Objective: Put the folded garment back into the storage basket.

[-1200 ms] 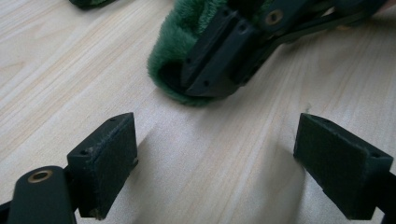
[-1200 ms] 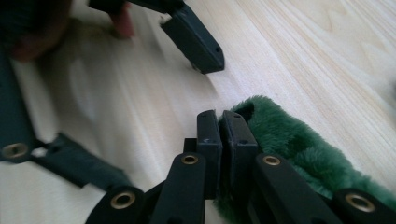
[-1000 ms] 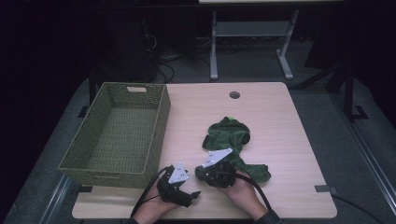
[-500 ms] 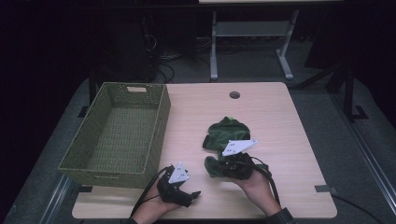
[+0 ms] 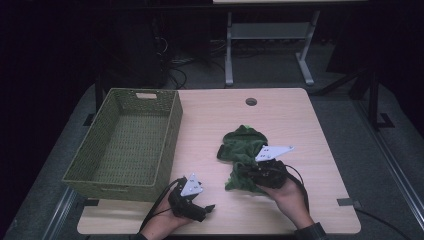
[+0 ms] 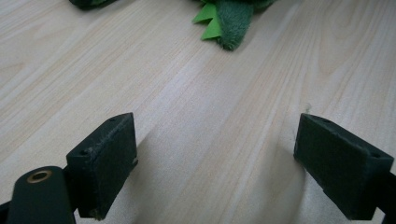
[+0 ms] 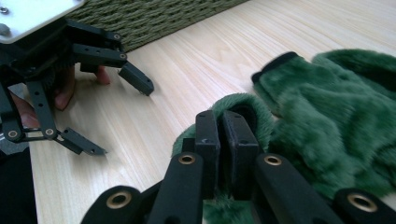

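Green fleece garment (image 5: 243,152), heaped right of the wicker basket (image 5: 125,140): right gripper (image 7: 227,140) pinched on its near edge, apparently thinly, so a hard tug risks slippage; left gripper (image 6: 215,163) spread wide, holding nothing, resting on the table (image 5: 300,115).

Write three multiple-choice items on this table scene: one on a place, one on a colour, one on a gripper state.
1. Where does the woven basket stand?
A. at the table's left side
B. at the right edge
C. on the floor

2. What colour is the plush garment?
A. red
B. dark green
C. white

3. How do the right gripper jaws stand?
A. wide apart over bare wood
B. closed on a fold of the plush garment
C. closed on the basket rim

Answers: 1 A, the high view shows it left of the garment. 2 B, its pile is green in every view. 3 B, the right gripper view shows fabric pinched between the pads.
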